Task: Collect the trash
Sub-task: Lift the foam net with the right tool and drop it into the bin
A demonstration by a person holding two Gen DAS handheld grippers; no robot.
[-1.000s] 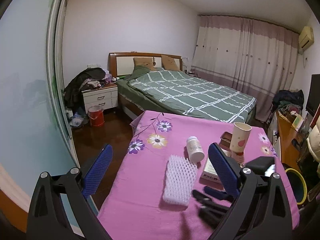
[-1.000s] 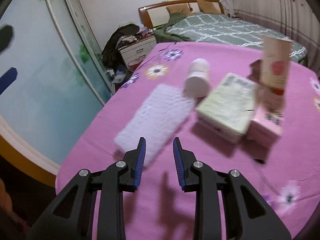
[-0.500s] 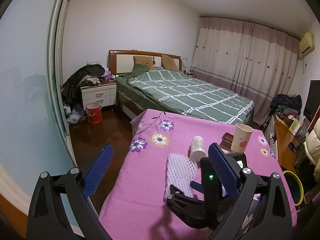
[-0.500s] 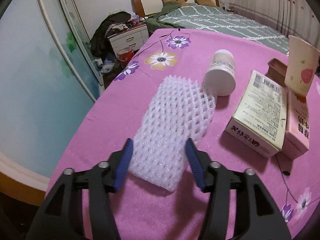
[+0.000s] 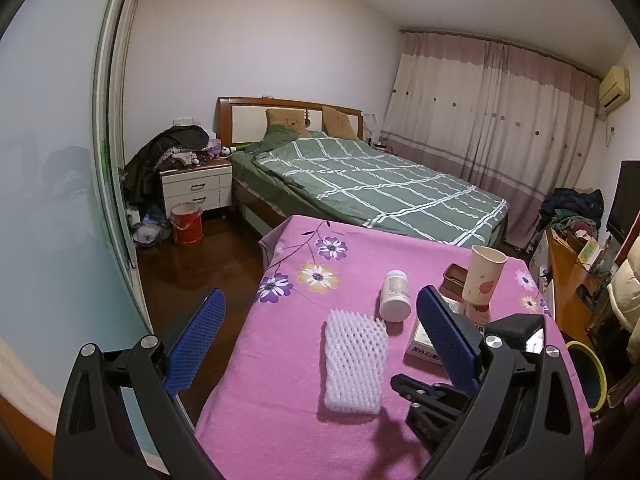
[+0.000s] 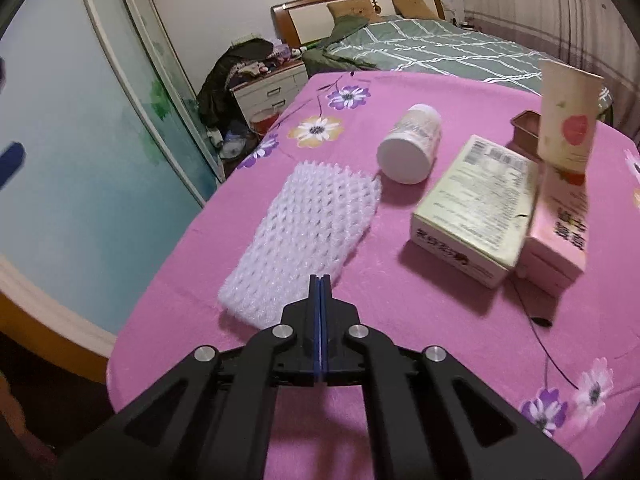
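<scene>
A white foam net sleeve [image 6: 308,236] lies flat on the pink flowered tablecloth [image 6: 400,360]; it also shows in the left wrist view [image 5: 354,362]. My right gripper [image 6: 321,280] is shut with its blue pads pressed together, its tips over the sleeve's near edge; nothing shows between them. My left gripper [image 5: 320,344] is wide open and empty, held above the table's left side. A white bottle [image 6: 410,144] lies on its side beyond the sleeve. A cream box [image 6: 476,208], a pink carton [image 6: 560,236] and a paper cup [image 6: 568,120] stand to the right.
A small brown tray [image 6: 524,130] sits behind the cup. A green bed [image 5: 372,184], a nightstand [image 5: 196,188] and a red bucket [image 5: 186,224] are beyond the table. A glass sliding door [image 5: 60,200] runs along the left. A yellow-rimmed bin [image 5: 588,376] stands at the right.
My right gripper opened over the foam sleeve half a second ago, then closed fully and pulled back slightly to its near edge. The left gripper stayed open.
</scene>
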